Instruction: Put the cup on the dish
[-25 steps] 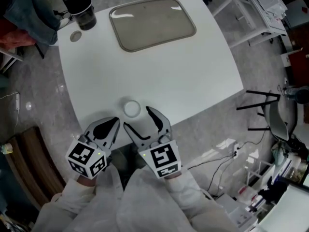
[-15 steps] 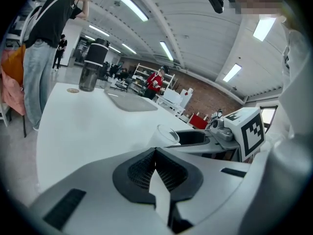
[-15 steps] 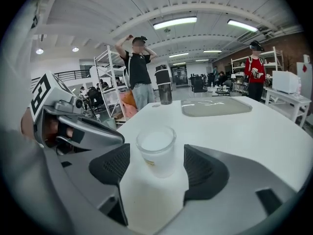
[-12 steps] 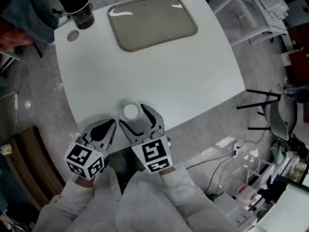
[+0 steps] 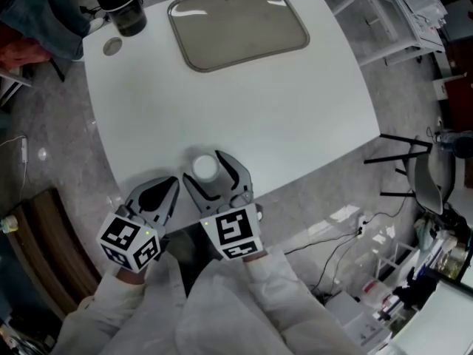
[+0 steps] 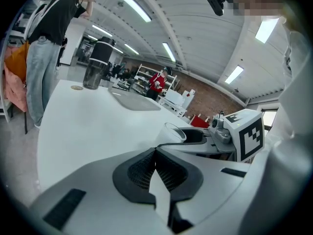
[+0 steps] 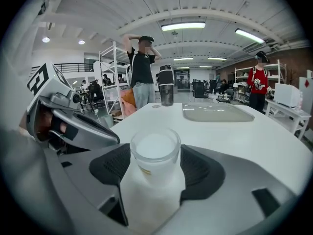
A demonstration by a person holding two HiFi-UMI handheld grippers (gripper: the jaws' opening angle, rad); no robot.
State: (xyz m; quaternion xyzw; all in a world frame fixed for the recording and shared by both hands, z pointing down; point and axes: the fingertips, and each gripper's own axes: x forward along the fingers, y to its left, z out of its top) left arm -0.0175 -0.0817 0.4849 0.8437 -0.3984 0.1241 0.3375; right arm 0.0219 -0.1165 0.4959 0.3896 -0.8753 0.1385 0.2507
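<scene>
Inspection finding: the cup stands upright on the worktop, close to its near edge and just left of that edge's middle. It is clear, mouth up, and appears empty.

Your right gripper has its jaws apart with the cup standing between them. In the right gripper view the dark ribbed pads lie close along both sides of the cup. I cannot confirm that they press on it, and the cup's base looks to be resting on the worktop. Judgement: you are bracketing the cup low on its wall so that the squeeze lands on the straight sides, not the rim. The grasp is set up but not yet made.

Your left gripper sits just beside the right one, over the near edge, with its jaws together and nothing between them. It appears parked to keep clear of the pick.

The dish, a shallow grey tray with rounded corners, lies at the far edge and is empty, well apart from the cup. A dark lidded jar and a small round disc occupy the far left corner, off the straight line from cup to dish.

Risk, as judged: a clear, smooth cup may slip or tip if you squeeze off-centre.
</scene>
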